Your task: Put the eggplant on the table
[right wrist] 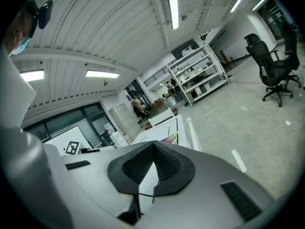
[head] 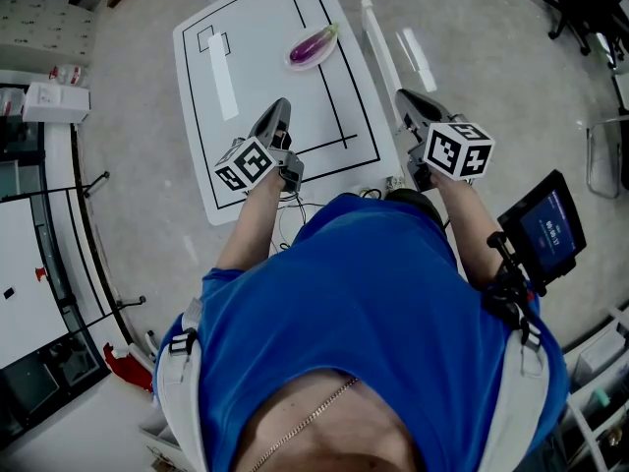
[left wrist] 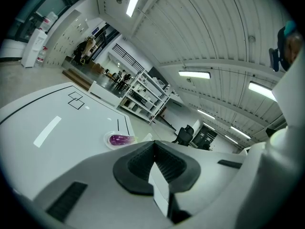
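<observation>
Two units in my head view: the left hand-held gripper (head: 278,109) and right hand-held gripper (head: 409,97) are hovering well short of the eggplant (head: 314,44), which is lying on its plate (head: 293,60) on the counter (head: 256,37). In the left gripper view, the jaws are sitting together, empty. In the right gripper view they are doing likewise; the purple sliver beyond is probably the eggplant.

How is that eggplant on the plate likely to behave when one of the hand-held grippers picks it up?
The eggplant looks long and rounded, so it may roll or pivot if gripped off-centre. Its purple skin looks glossy, so it is probably slippery under a light squeeze. It lies in a shallow plate, which might slide if nudged.
</observation>
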